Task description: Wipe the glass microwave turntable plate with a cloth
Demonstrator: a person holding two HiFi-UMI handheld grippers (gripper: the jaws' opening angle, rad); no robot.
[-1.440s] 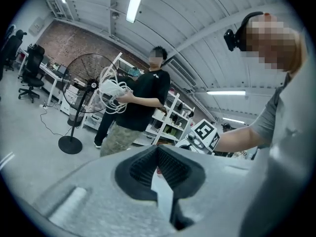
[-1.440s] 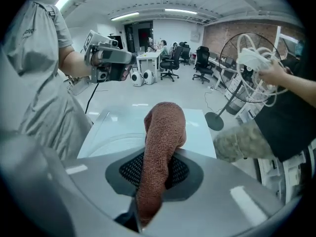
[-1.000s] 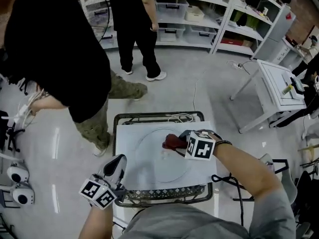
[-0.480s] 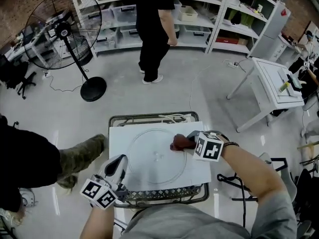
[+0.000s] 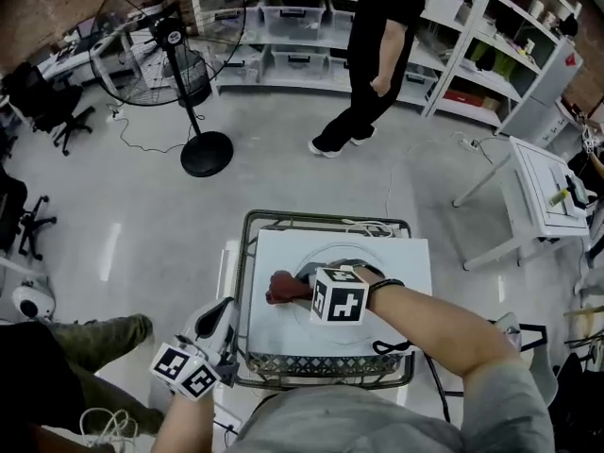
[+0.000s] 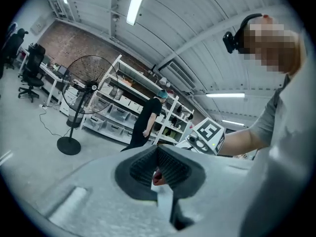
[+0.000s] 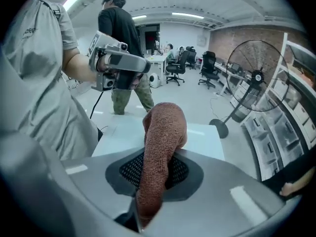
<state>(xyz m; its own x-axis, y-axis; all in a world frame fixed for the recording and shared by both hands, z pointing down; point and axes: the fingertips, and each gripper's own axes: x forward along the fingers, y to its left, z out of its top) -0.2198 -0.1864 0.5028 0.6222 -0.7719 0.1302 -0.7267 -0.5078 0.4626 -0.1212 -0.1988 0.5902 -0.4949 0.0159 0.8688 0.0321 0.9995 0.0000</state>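
The right tool (image 5: pixel 300 291) is clamping a nubby reddish-brown terry cloth (image 7: pixel 160 147), which is lying at the round clear glass plate's (image 5: pixel 330 251) left edge; the left tool (image 6: pixel 159 184) is sitting closed, empty.

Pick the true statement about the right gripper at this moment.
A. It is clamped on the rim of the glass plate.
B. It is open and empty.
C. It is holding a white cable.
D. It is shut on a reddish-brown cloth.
D. In the right gripper view, the right gripper has its jaws closed on the cloth, which sticks out past them in a folded wad.
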